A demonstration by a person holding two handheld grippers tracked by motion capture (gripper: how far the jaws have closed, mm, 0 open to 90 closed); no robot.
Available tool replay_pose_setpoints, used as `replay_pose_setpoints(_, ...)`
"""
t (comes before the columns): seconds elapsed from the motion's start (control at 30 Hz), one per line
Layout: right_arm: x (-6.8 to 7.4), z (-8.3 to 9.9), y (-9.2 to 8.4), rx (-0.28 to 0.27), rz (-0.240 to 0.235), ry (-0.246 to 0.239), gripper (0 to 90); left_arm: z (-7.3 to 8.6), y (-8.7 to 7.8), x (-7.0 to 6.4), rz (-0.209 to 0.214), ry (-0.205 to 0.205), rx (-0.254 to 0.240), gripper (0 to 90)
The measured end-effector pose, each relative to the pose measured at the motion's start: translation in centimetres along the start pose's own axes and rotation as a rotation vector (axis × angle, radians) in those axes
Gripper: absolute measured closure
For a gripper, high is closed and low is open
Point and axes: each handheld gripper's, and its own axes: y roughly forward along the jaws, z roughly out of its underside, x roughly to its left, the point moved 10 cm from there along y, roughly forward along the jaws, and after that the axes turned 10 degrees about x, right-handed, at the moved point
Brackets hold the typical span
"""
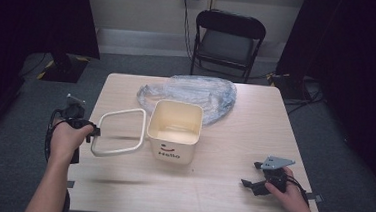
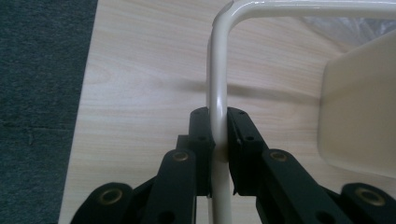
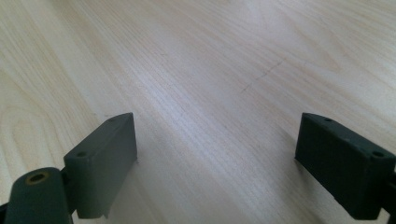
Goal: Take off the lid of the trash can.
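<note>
Your left gripper (image 2: pixel 218 149) is clamped on the cream ring frame (image 2: pixel 218 88), its two black jaws pressed against either side of the frame's thin tube just below a rounded corner. In the high view that left gripper (image 1: pixel 90 130) grips the ring frame (image 1: pixel 119 131) at its left edge, and the frame hangs tilted above the table (image 1: pixel 230 189), casting a faint shadow on the wood nearer you. The frame's right side sits just beside the cream bin (image 1: pixel 174 129), a square open-topped container with "Hello" and a smile printed on the face toward you; whether the two touch cannot be told. Behind the bin lies a crumpled clear plastic bag (image 1: pixel 197 91), partly tucked behind its far rim. Your right gripper (image 1: pixel 252 181) rests low at the table's near right corner, well apart from the bin, and in the right gripper view its jaws stand wide apart with nothing but bare wood between them. A black folding chair (image 1: pixel 228 41) stands beyond the table's far edge.
</note>
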Motion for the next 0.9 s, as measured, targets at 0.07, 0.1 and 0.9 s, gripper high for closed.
replay_pose_setpoints(0.07,0.0,0.0,0.0,0.000,0.000,0.000,11.7,0.2,0.4,0.2,-0.001,-0.005,-0.002,81.1)
replay_pose_setpoints(0.1,0.0,0.0,0.0,0.000,0.000,0.000,11.7,0.3,0.6,0.2,-0.002,0.001,0.007,81.1)
replay_pose_setpoints(0.9,0.0,0.0,0.0,0.000,0.000,0.000,11.7,1.7,5.2,1.1,-0.037,0.000,0.052,77.5)
